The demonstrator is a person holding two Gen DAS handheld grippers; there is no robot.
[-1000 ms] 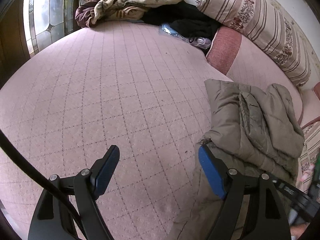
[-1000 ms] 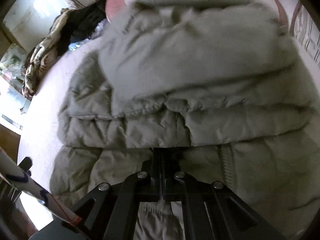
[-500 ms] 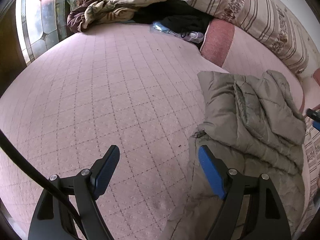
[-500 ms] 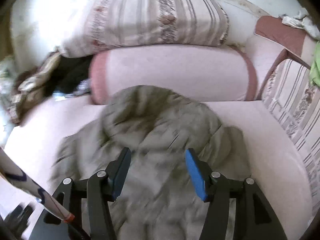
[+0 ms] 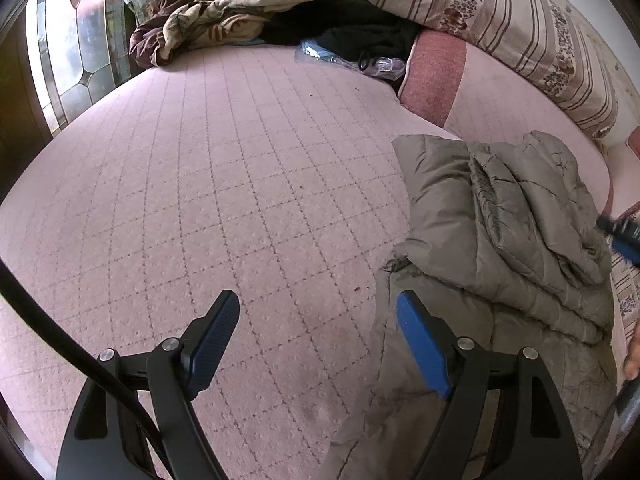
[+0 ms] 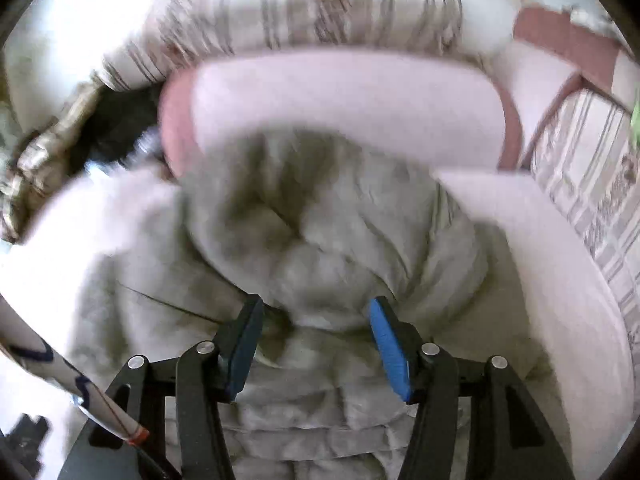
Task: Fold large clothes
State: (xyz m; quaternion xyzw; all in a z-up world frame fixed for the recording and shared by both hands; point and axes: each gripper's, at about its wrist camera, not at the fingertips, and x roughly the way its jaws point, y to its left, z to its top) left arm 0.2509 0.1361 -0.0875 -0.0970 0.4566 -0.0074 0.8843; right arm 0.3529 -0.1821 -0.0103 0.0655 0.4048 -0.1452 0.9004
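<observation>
Left gripper (image 5: 318,314) spread wide, blue pads (image 5: 420,340) well apart, nothing between them, pointing forward and slightly down. Right gripper (image 6: 314,316) likewise parted, pads (image 6: 390,350) apart and clamping nothing, angled downward; its tip (image 5: 622,236) visible at the far right edge of the left wrist view.

The jacket (image 5: 500,232) lies on the bed (image 5: 224,184), to the right; pillows (image 5: 512,20) behind it, heaped clothes (image 5: 240,12) far left.
</observation>
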